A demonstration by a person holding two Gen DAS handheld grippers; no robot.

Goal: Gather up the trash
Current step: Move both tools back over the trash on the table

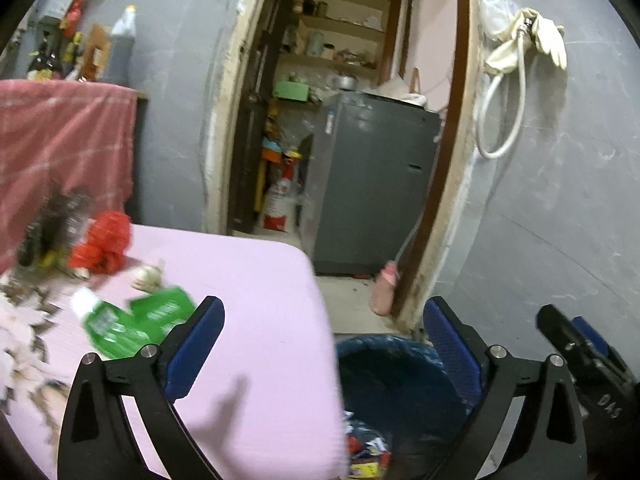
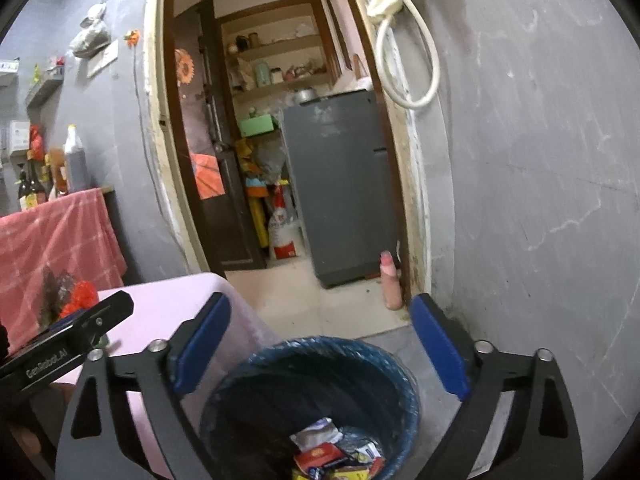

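Observation:
A blue-lined trash bin [image 2: 320,392] stands on the floor beside the pink-covered table [image 1: 248,320] and holds several wrappers [image 2: 340,456]. My right gripper [image 2: 320,344] is open and empty, right above the bin. My left gripper [image 1: 324,344] is open and empty, over the table's right edge with the bin [image 1: 400,384] below it. On the table lie a green wrapper [image 1: 132,324], a red crumpled bag [image 1: 106,246], a pale crumpled scrap [image 1: 148,276] and a dark foil wrapper [image 1: 56,228].
A doorway behind the table opens onto a grey cabinet [image 1: 376,184] and shelves. A pink bottle [image 2: 390,280] stands on the floor by the door frame. A red checked cloth [image 1: 64,140] hangs at left. A grey wall [image 2: 540,200] runs close on the right.

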